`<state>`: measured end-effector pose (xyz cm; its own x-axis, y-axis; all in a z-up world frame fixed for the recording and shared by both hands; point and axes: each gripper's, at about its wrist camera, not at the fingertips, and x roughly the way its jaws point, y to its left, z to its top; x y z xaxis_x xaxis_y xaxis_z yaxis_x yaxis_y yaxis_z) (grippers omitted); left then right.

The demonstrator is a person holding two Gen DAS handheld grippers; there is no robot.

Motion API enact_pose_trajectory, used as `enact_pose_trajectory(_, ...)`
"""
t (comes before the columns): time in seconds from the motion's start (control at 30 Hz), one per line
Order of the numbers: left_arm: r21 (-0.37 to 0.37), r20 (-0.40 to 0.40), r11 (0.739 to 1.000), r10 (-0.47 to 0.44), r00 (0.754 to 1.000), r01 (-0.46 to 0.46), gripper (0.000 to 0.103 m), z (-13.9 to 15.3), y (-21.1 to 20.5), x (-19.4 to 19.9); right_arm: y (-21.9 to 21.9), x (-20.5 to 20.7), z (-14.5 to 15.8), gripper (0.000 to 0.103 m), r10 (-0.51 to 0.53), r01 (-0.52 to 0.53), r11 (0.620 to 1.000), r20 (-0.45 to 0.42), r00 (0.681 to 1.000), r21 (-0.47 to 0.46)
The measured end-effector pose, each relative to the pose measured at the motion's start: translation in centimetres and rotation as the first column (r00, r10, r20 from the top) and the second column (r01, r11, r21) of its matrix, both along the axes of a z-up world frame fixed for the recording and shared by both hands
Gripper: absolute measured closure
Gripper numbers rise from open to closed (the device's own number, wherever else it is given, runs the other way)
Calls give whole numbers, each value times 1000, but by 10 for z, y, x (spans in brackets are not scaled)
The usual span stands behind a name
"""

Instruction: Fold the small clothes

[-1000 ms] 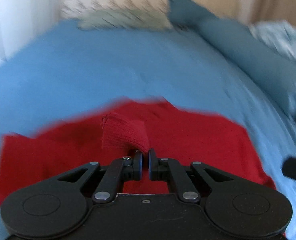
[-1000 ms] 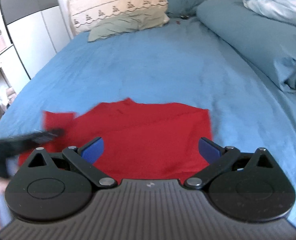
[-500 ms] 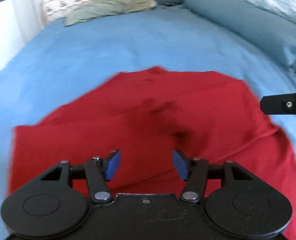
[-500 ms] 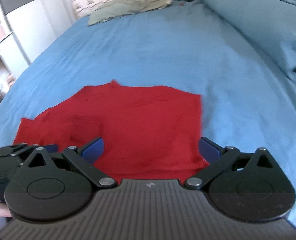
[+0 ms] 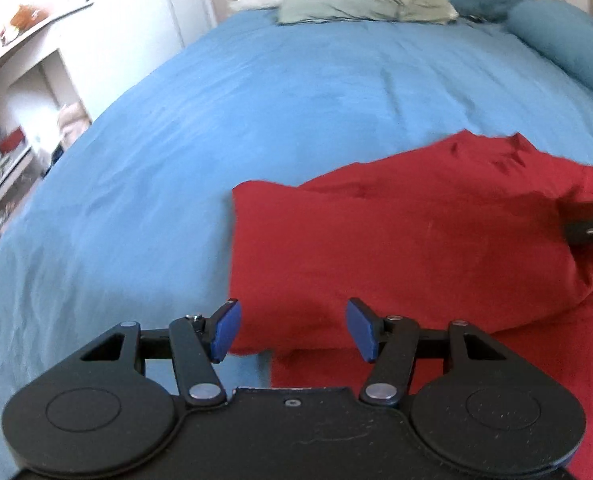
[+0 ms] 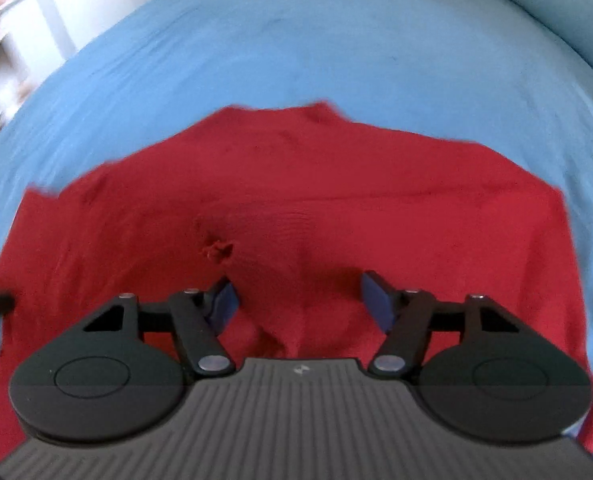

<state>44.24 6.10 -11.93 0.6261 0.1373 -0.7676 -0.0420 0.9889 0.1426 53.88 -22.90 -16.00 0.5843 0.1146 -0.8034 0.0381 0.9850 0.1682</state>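
A red garment (image 5: 416, 240) lies partly folded on the blue bed sheet (image 5: 216, 140); its left side is a doubled edge. My left gripper (image 5: 294, 330) hovers open over that edge's near corner, with nothing between its blue pads. The right gripper's black tip (image 5: 588, 230) shows at the far right, over the cloth. In the right wrist view the red garment (image 6: 336, 200) fills the middle, with a small puckered knot in it. My right gripper (image 6: 300, 300) is low over its near part. Its jaws are closing with cloth beneath them, and the pads are not pressing on it.
A green pillow (image 5: 364, 8) and a patterned one lie at the head of the bed. A teal bolster (image 5: 568, 44) runs along the right side. White shelves (image 5: 20, 92) with small items stand beyond the bed's left edge. Blue sheet (image 6: 296, 40) stretches beyond the garment.
The left gripper let go of the red fold it pinched, opened, and moved left to the garment's edge. The right gripper came down closer over the garment and its jaws narrowed.
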Motion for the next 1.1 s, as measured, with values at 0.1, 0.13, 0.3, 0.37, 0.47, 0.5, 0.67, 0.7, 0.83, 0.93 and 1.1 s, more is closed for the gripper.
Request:
enact_pose_trajectory(0.1, -20, 1, 1000, 5, 1000, -4, 39, 3, 10, -9, -27, -12, 4, 20, -83, 83, 995, -9, 997, 63)
enact_pose_trajectory(0.13, -22, -3, 1000, 6, 1000, -6, 39, 2, 12, -9, -36, -18, 4, 19, -94, 95, 989, -10, 995, 113)
enact_pose_trajectory(0.3, -15, -24, 1000, 17, 1000, -18, 39, -7, 20, -15, -61, -34, -3, 18, -113, 116, 949, -27, 993, 293)
enact_pose_trajectory(0.37, -10, -33, 1000, 16, 999, -17, 39, -10, 23, -18, -62, -33, -4, 18, -130, 130, 946, -21, 991, 297)
enact_pose_trajectory(0.47, 18, -46, 1000, 3, 999, -2, 39, -17, 24, -17, -48, -25, -3, 33, -130, 127, 958, -7, 991, 256)
enact_pose_trajectory(0.5, 27, -51, 1000, -1, 999, 3, 39, -20, 24, -17, -43, -22, -1, 41, -115, 113, 966, -4, 993, 234)
enact_pose_trajectory(0.67, 36, -43, 999, 5, 999, -4, 39, -24, 25, -14, -36, -13, 18, 83, -73, 70, 982, 14, 997, 177)
enact_pose_trajectory(0.7, 36, -41, 999, 9, 999, -7, 39, -24, 25, -13, -38, -11, 25, 83, -73, 66, 982, 31, 997, 176)
enact_pose_trajectory(0.83, 30, -25, 1000, 0, 1000, 1, 39, -25, 22, -5, -58, -13, 64, 83, -94, 75, 983, 109, 990, 165)
enact_pose_trajectory(0.93, 16, -13, 1000, -13, 1000, 14, 43, -24, 18, 1, -81, -19, 85, 83, -130, 115, 988, 158, 979, 102)
enact_pose_trajectory(1.1, -4, -34, 1000, -31, 999, 31, 71, -26, 13, 3, -109, -26, 60, 83, -133, 132, 991, 91, 987, 24)
